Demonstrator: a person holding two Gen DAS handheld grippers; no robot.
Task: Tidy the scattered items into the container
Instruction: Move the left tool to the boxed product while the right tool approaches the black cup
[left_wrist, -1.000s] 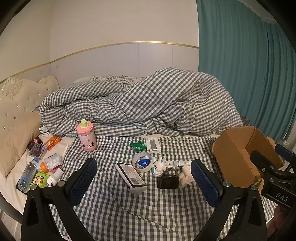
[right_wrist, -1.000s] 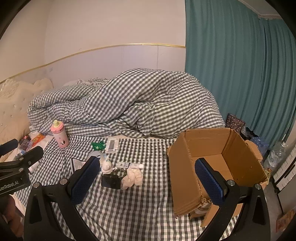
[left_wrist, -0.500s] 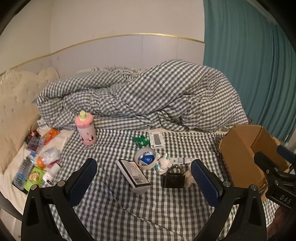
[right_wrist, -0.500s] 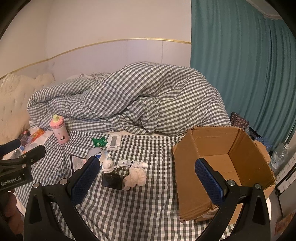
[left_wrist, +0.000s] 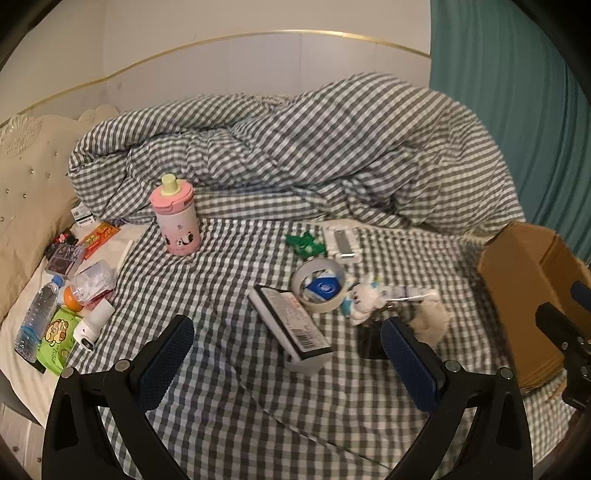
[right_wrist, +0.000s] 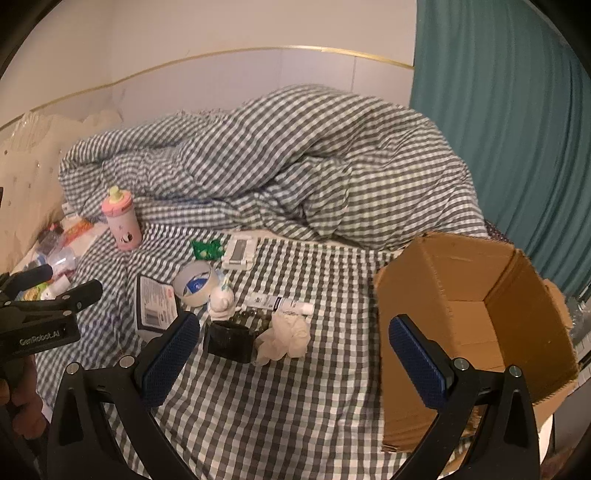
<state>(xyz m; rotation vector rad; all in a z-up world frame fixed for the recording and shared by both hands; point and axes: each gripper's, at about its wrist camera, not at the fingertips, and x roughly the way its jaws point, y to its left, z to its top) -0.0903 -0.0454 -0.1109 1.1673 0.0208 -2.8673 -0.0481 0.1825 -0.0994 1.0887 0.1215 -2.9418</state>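
Observation:
An open cardboard box (right_wrist: 476, 306) stands on the bed at the right; it also shows in the left wrist view (left_wrist: 532, 295). Scattered on the checked sheet are a black-and-white boxed item (left_wrist: 290, 326), a tape roll (left_wrist: 319, 282), a white toy figure (left_wrist: 364, 295), a black block (right_wrist: 231, 339), a crumpled white cloth (right_wrist: 286, 334), a tube (right_wrist: 279, 303), a green toy (left_wrist: 304, 243), a white device (right_wrist: 240, 251) and a pink bottle (left_wrist: 177, 218). My left gripper (left_wrist: 288, 363) is open above the boxed item. My right gripper (right_wrist: 291, 356) is open, between the cloth and the box.
A bunched checked duvet (left_wrist: 314, 147) fills the back of the bed. Several small items, a water bottle (left_wrist: 35, 319) and snack packets (left_wrist: 55, 339), lie at the left by the padded headboard (left_wrist: 26, 177). A teal curtain (right_wrist: 517, 110) hangs at the right.
Both grippers have moved forward and down toward the bed, so the items appear larger. Both stay open and empty. Nothing on the bed has moved.

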